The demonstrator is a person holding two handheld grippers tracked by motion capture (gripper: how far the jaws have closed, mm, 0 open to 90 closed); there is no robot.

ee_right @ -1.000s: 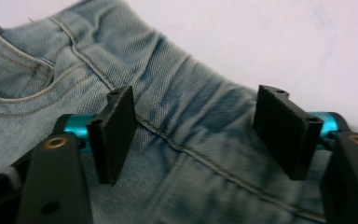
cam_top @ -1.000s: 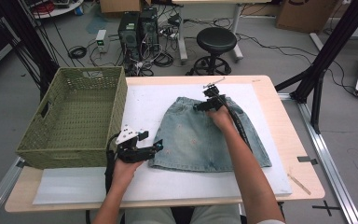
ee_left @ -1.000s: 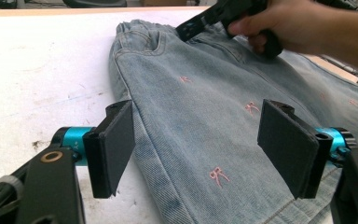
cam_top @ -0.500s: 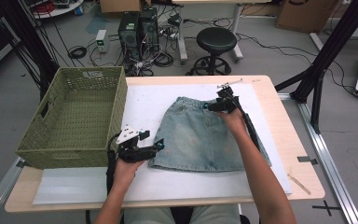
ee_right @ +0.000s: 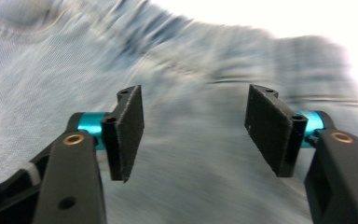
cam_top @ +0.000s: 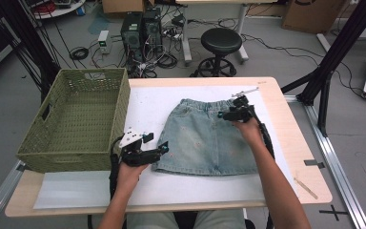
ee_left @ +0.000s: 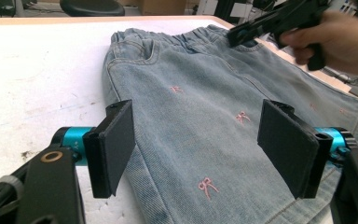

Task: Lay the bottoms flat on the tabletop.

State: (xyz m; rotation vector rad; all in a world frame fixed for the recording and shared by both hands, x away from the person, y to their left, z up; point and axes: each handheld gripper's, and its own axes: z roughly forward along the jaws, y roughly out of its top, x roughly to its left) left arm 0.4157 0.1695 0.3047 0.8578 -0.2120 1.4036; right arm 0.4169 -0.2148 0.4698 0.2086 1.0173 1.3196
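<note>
— At table centre, on the white sheet (cam_top: 152, 102): denim skirt (cam_top: 205, 138), flat, waistband toward 12 o'clock, hem toward 6. Where to bite first?

— At the skirt's 1 o'clock, on the waistband, with the right gripper (cam_top: 221, 114). Just been closing, about half spread now, over blurred denim with nothing pinched yet. Lower until both pads straddle the elastic edge, then squeeze firmly.

— And at 7 o'clock?

— Left gripper (cam_top: 164, 149), spread wide astride the hem corner, gripping nothing. Slide one pad under the hem before closing, so as to catch both layers.

— Anything to guard against?

— Probably pinching only the top layer, or dragging the cloth off square. Close on the two corners at much the same time, lift evenly and keep the fabric taut between them. If heading for the green basket (cam_top: 76, 114) at 9 o'clock, carry high enough to clear its rim.
</note>
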